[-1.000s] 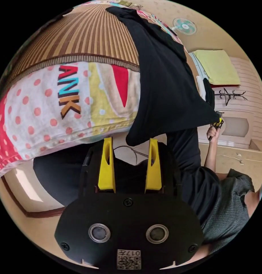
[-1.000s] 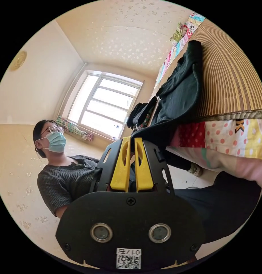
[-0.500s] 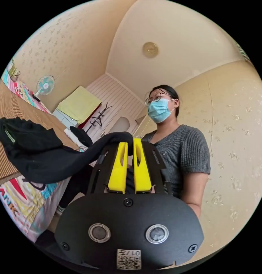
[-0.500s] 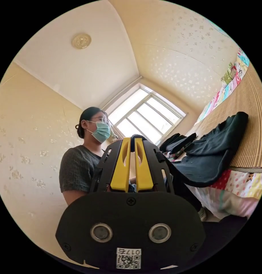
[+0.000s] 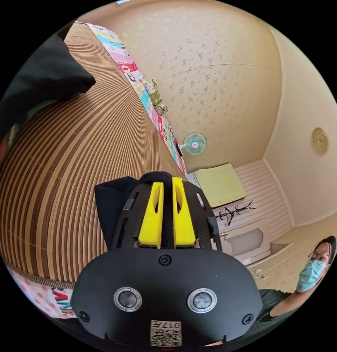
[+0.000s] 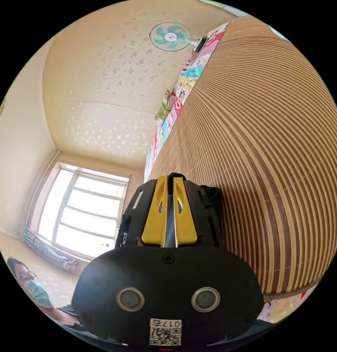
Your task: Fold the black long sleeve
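The black long sleeve (image 5: 113, 205) is bunched right at the left claw (image 5: 167, 180), a fold of it humped over the yellow tips and dark cloth running down the slot between them, so that claw is pinching the garment with its jaws drawn close. More of the black fabric looms off to that claw's upper left. Over in the right gripper view, same story: the right claw (image 6: 169, 178) has its jaws nearly together with a strip of dark cloth caught between them and a little black loop poking out past the tips. Two pinches at once, which I'd read as holding two points of the garment to carry it out over the bed and spread it flat. Just beyond both claws lies the striped bamboo mat (image 6: 271, 146), with the patterned bedsheet (image 5: 139, 84) edging it. Farther off, a fan (image 6: 170, 36), a window (image 6: 84, 212), and the person (image 5: 315, 264) at the edge.
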Motion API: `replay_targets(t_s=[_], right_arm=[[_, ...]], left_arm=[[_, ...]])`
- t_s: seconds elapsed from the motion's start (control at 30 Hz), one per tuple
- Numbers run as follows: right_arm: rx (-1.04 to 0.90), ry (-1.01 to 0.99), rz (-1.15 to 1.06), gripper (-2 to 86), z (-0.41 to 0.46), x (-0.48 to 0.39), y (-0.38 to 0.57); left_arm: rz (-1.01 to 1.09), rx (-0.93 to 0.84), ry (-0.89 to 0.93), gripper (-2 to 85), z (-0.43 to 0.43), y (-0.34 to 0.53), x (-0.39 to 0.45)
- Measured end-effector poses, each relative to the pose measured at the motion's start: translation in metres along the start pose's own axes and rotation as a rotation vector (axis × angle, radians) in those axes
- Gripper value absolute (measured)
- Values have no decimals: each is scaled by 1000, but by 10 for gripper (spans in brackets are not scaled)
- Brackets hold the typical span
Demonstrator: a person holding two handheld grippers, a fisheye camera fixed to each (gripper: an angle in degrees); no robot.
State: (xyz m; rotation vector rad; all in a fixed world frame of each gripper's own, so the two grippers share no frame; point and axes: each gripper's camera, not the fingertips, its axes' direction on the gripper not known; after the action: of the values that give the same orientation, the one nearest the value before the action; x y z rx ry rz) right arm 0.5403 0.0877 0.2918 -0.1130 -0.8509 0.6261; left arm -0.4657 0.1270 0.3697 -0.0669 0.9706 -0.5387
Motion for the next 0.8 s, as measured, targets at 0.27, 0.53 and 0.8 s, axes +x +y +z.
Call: replay_targets(t_s=[0.27, 0.53, 0.8], right_arm=[[12, 261, -517, 132, 32, -126, 104], [-399, 232, -1106, 119, 189, -262, 306], [-453, 502, -971, 15, 290, -238, 346]], left_arm=[[95, -67, -184, 167, -62, 71, 4], [-80, -355, -150, 108, -23, 142, -26], [23, -486, -210, 59, -36, 120, 1]])
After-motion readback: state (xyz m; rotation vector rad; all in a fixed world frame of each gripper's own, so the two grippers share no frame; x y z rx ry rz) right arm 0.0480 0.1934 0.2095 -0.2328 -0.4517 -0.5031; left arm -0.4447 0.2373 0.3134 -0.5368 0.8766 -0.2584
